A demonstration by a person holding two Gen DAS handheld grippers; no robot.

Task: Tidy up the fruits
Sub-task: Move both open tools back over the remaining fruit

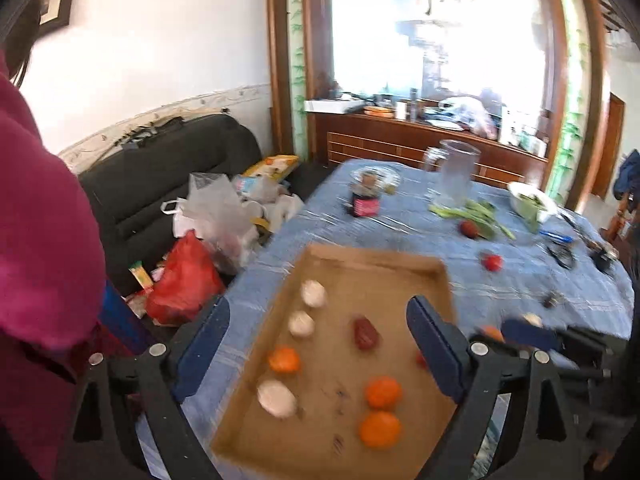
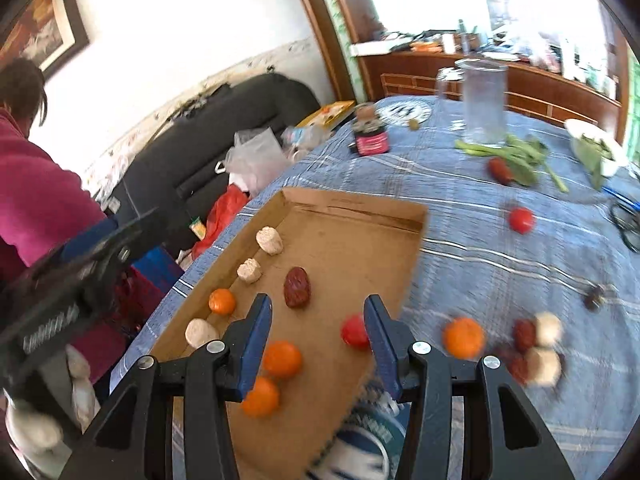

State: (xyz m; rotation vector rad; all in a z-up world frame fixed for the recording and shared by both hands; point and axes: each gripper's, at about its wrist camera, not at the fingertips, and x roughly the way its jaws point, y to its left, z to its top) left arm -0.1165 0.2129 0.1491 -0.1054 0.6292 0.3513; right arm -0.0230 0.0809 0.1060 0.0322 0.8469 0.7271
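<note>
A shallow cardboard tray lies on the blue tablecloth. It holds three oranges, white lumps, a dark red date and a small red tomato. My left gripper is open and empty above the tray. My right gripper is open and empty over the tray's near right part. Loose on the cloth to the right lie an orange, dates and white lumps, and a tomato. The left gripper also shows in the right wrist view.
A clear pitcher, green vegetables, a white bowl, a small jar and scissors are at the table's far side. A black sofa with bags stands left. A person in magenta is at left.
</note>
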